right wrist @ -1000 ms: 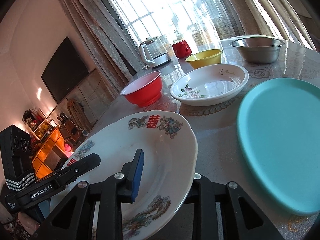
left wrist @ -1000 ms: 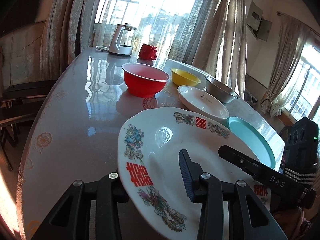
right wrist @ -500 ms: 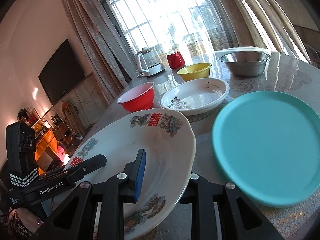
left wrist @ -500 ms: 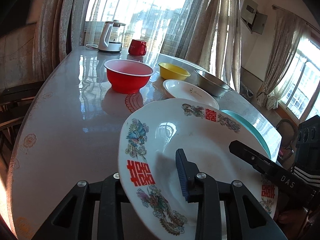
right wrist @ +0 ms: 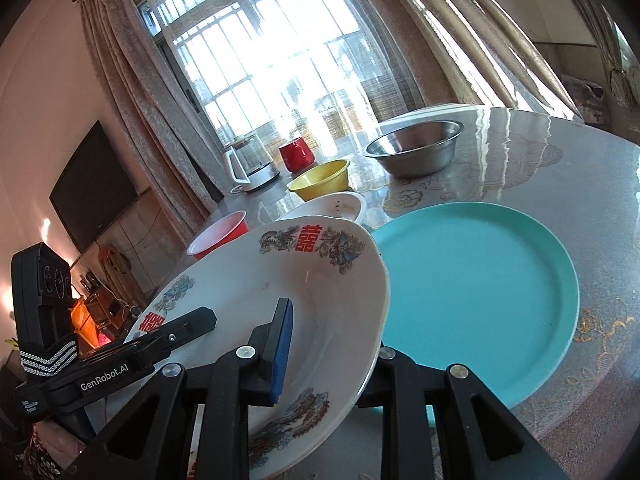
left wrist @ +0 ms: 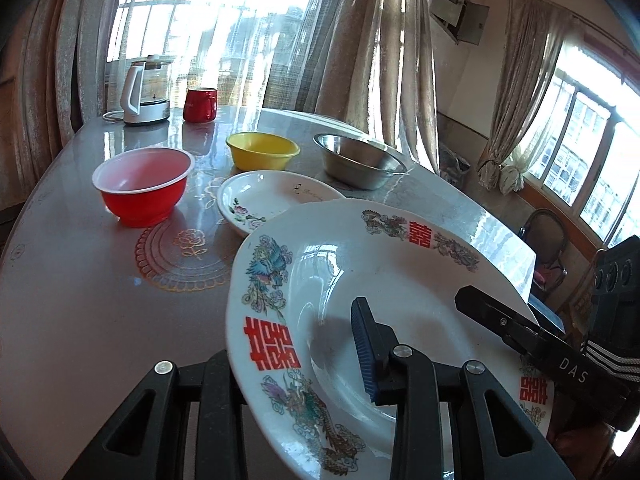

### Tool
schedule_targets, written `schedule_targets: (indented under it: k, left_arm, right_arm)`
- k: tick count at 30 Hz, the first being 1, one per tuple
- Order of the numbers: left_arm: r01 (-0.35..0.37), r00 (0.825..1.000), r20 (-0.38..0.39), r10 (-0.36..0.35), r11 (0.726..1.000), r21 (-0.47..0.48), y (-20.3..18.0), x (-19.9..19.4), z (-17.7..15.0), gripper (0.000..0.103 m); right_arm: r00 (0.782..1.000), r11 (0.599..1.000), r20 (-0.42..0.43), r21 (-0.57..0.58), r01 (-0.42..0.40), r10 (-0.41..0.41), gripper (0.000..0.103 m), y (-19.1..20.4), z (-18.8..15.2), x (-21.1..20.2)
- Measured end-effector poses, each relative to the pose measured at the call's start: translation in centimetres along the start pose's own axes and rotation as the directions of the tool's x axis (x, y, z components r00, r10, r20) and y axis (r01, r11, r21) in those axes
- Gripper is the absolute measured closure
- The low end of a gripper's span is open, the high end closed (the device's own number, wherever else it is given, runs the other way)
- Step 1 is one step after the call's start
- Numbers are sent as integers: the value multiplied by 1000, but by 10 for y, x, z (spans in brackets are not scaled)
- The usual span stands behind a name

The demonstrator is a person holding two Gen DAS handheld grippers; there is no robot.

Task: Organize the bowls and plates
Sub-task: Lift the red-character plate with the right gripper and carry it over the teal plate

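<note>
Left wrist view shows the left gripper (left wrist: 296, 364) pinching the near rim of the big dragon plate (left wrist: 384, 280), one finger over the well and the other under the rim. From the right wrist view, the right gripper (right wrist: 332, 356) clamps the opposite rim the same way — so the plate hangs between both tools, tilted, lifted off the table (left wrist: 80, 280). Its far edge reaches over the teal plate (right wrist: 480, 280), which lies flat on the table just right of it.

Further back sit the floral dish (left wrist: 272, 200), the red bowl (left wrist: 140, 188), the yellow bowl (left wrist: 262, 156) and the steel bowl (left wrist: 360, 160), all apart from one another; a kettle (left wrist: 140, 92) and a red mug (left wrist: 200, 104) stand by the window.

My reading: the plate is on its way to be stacked, likely onto the teal one. The risks come from the grip itself. Glazed ceramic is slick, and each grip covers only a little of the rim — if the two hands drift apart or twist unevenly, one side could slip and the plate would drop edge-first onto the teal plate or the hard tabletop. Lowering it while tilted could chip a rim, or shove the teal plate sideways. Levelling first, then releasing both sides together, seems safest.
</note>
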State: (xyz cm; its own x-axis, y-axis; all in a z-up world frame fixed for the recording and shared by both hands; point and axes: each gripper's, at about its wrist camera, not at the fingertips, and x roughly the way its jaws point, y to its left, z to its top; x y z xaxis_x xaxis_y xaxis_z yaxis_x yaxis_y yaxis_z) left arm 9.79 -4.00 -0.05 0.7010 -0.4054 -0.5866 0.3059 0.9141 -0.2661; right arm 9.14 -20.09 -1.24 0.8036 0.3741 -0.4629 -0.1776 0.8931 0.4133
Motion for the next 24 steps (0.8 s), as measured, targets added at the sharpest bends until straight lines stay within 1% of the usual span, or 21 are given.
schedule_targets:
  k: [5,9,16,23,24]
  left_arm:
    - [52,998,-44,-52,999,12,-24,30,15,69]
    - [74,994,-82,-72,997,23,-42,53,23,69]
    - [76,985,-160,-71,997,28,-64,92,34,68]
    - [48,982,-187,-36,997,64,-75,112,35,68]
    - [48,983,-179,-36,997,67,-75,113,35,68]
  right_arm:
    - [998,997,25,45,61,-62,80,-27,9,-9]
    - [994,992,30,73,107,-110,80,-48,16,-13]
    - [985,978,10,124,171,-173,80,-84,27,-7]
    - [976,963,-6,163,215,-217,80,-108,29,4]
    - [975,961,-10,170,220,-222,80,-112,28,5]
